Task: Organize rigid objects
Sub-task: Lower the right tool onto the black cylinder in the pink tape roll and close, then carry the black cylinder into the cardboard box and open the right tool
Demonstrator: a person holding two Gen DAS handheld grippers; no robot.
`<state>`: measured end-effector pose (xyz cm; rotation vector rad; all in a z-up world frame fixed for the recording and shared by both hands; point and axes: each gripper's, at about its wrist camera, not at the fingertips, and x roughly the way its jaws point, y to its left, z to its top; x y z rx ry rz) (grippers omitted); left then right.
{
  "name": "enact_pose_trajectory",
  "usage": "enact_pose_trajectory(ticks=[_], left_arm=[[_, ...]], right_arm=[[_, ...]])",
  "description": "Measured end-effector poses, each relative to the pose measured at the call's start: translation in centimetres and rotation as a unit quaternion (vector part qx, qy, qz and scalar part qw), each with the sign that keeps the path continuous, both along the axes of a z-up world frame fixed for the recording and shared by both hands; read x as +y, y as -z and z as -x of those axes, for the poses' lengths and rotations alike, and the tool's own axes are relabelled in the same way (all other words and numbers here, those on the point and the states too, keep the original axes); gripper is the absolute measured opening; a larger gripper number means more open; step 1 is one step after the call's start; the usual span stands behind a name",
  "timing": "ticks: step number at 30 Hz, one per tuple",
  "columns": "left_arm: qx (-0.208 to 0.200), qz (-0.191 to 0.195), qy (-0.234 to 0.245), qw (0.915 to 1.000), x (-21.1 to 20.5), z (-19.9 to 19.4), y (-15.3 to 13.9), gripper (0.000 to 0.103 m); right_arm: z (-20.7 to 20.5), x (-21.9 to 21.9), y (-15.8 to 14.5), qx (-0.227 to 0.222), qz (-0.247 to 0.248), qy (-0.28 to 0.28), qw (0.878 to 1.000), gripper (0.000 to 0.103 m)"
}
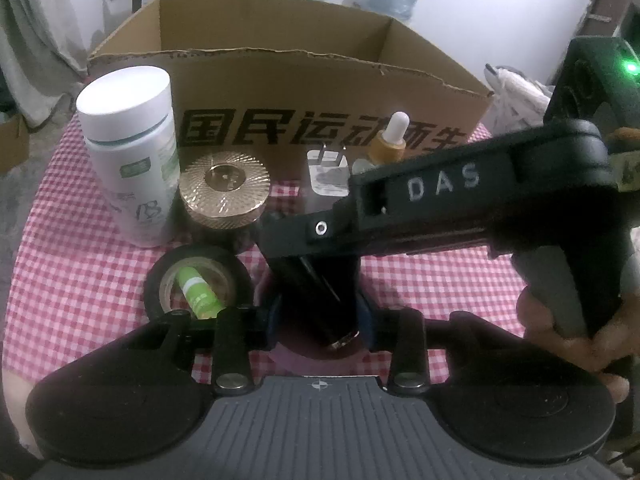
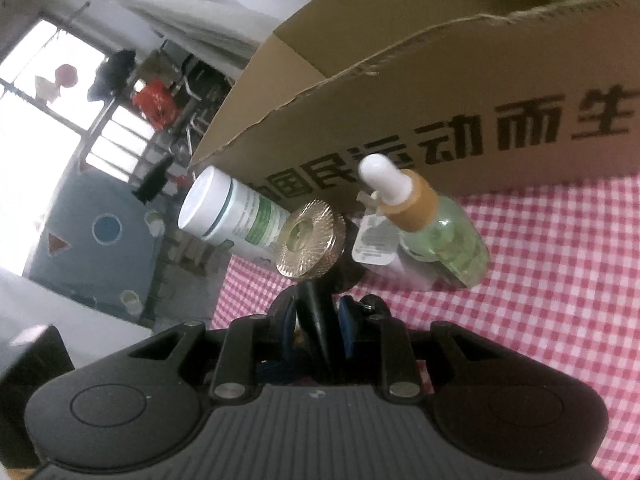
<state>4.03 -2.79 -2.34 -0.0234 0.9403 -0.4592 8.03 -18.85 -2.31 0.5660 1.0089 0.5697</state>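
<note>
A dark glossy cylindrical object (image 1: 316, 300) is clamped between the blue-padded fingers of the left tool (image 1: 320, 316), low in the middle of the left wrist view. The right tool (image 2: 316, 320) comes in from the right there, its fingers pinched together on the top end of that same dark piece. The red-and-white checked surface (image 1: 80, 280) carries the rest: a black tape roll (image 1: 198, 280) with a small green tube (image 1: 200, 296) inside it at lower left, a white lidded bottle (image 1: 132, 152), a gold ribbed round jar (image 1: 224, 192), a white plug adapter (image 1: 328, 172) and a pale green dropper bottle (image 2: 436, 232). An open brown cardboard box (image 1: 280, 80) is seen behind them.
</note>
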Motion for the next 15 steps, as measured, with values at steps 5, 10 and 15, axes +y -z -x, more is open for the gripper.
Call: enact_pose_trajectory(ticks=[5,10,15], left_arm=[[-0.004,-0.006,-0.010,0.9999,0.2,0.4,-0.1,0.027],[-0.017,-0.012,-0.014,0.9997,0.6,1.0,-0.7,0.023],[-0.040,-0.016,-0.017,0.9989,1.0,1.8,-1.7,0.022]], right_arm=[[0.6,0.4,-0.3,-0.023,0.013,-0.008,1.000,0.025],[1.5,0.0,-0.8,-0.040,0.005,-0.009,0.999,0.025],[2.6,-0.5,-1.9,-0.059,-0.002,-0.007,0.998,0.025]])
